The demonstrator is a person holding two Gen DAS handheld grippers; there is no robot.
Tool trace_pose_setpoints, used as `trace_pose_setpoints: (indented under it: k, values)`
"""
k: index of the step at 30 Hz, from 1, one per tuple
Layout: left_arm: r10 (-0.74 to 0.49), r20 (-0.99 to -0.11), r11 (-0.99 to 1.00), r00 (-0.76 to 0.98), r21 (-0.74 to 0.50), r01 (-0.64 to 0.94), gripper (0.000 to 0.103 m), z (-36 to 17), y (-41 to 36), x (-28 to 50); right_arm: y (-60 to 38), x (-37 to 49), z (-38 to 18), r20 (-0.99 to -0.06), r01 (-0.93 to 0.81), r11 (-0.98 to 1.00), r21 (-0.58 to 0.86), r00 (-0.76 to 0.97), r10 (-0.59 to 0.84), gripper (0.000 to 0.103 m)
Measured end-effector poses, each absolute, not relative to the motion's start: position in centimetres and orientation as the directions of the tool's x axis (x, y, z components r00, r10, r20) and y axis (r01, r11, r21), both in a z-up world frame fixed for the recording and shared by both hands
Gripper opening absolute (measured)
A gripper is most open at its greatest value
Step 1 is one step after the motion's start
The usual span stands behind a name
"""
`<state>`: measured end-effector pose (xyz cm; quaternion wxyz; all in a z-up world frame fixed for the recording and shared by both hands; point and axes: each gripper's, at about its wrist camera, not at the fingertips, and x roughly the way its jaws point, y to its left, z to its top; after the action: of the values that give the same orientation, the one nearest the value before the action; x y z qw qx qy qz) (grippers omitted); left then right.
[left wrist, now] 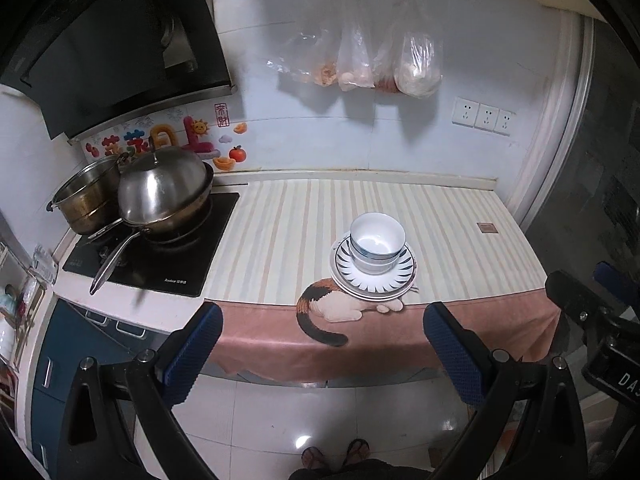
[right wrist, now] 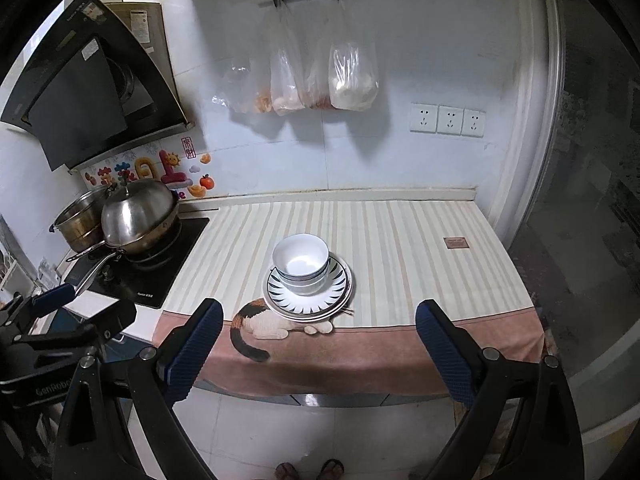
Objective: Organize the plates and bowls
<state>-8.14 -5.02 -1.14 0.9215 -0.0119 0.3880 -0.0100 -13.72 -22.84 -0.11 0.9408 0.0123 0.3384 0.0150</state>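
The bags hanging on the wall are too cloudy to tell what is inside. The stacked bowls hide the middle of the plates. Only the person's sandalled feet show, cut off by the bottom edge.

"GenRobo" — cut off — stands on the left gripper; "DA" on the right gripper.

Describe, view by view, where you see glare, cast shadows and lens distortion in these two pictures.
Left wrist view: a bright glare spot on the floor tiles; the hanging bags cast soft shadows on the wall; the counter edge bows from the fisheye. Right wrist view: the same bags shadow the wall below them; dark vignette rings the corners; the stacked bowls look sharp.
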Motion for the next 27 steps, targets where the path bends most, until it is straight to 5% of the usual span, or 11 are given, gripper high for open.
trace_pose_setpoints:
  k: [27]
  values:
    - [-0.035, -0.708, 0.998, 0.705, -0.06, -0.011, 0.103, -0.8, -2.5, -10.7, -21.0, -16.0, 0.1, -0.643, -0.007, 1.0, 0.006, 0.765, 0.009, 0.1]
